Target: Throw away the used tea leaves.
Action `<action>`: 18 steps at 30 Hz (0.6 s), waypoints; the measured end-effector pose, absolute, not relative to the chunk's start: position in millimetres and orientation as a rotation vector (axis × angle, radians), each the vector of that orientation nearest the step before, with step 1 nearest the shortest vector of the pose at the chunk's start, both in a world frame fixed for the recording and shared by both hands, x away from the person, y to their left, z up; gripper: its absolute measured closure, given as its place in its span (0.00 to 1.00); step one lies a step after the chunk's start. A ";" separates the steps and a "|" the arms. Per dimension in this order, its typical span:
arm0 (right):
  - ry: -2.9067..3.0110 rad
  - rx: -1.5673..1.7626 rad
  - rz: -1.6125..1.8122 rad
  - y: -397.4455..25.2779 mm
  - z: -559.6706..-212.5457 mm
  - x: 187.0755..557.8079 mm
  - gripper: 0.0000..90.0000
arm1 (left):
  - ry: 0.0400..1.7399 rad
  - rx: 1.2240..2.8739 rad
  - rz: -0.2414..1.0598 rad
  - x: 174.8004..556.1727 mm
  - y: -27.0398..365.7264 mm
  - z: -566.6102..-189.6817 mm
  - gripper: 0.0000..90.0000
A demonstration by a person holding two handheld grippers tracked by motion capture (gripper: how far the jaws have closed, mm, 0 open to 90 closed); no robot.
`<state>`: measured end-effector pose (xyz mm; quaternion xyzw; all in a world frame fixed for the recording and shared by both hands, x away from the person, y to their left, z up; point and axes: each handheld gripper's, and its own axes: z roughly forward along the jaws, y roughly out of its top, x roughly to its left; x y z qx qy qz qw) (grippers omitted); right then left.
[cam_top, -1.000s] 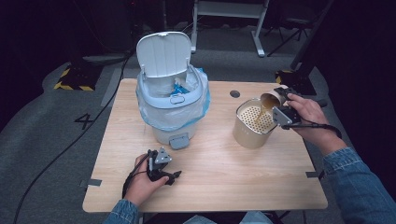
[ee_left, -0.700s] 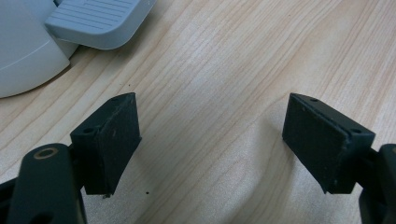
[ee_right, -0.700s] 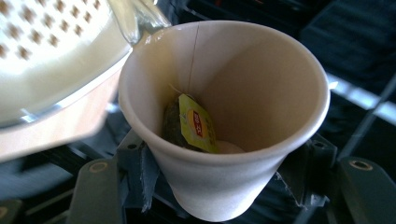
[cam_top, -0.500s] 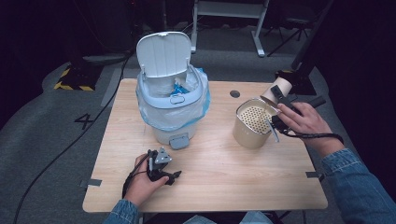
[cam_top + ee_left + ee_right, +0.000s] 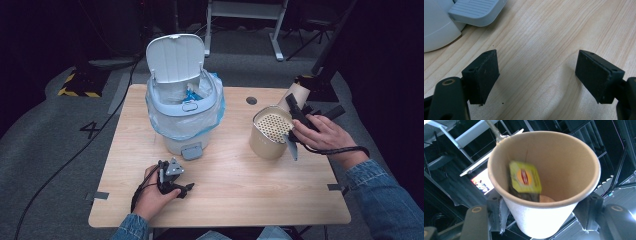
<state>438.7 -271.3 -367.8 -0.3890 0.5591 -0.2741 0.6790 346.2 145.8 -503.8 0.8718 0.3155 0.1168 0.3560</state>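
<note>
A brown paper cup (image 5: 544, 195) is clamped between the jaws of my right gripper (image 5: 541, 220), its mouth facing the camera. A yellow-green tea bag tag (image 5: 525, 177) lies inside it. From above, the cup (image 5: 296, 93) is held by the right gripper (image 5: 294, 105) at the far right rim of a beige canister (image 5: 267, 142) with a perforated strainer top (image 5: 274, 126). My left gripper (image 5: 172, 182) rests on the table near the front edge, in front of the bin's pedal (image 5: 192, 150). Its pads (image 5: 484, 73) stand wide apart over bare wood, open and empty.
A pale blue pedal bin (image 5: 182, 107) with a plastic liner stands at the table's middle back, lid (image 5: 175, 57) raised. Its pedal (image 5: 475, 11) lies just ahead of the left gripper. A round cable hole (image 5: 251, 100) is in the wooden table (image 5: 240, 190).
The right gripper has swung the cup from a tilt over the strainer up and back to the canister's far right side. The left gripper has stayed put.
</note>
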 end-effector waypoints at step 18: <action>1.286 -0.823 -0.578 -275.3 -358.4 437.2 0.42 | 0.815 2.252 0.303 346.2 145.9 -503.8 0.21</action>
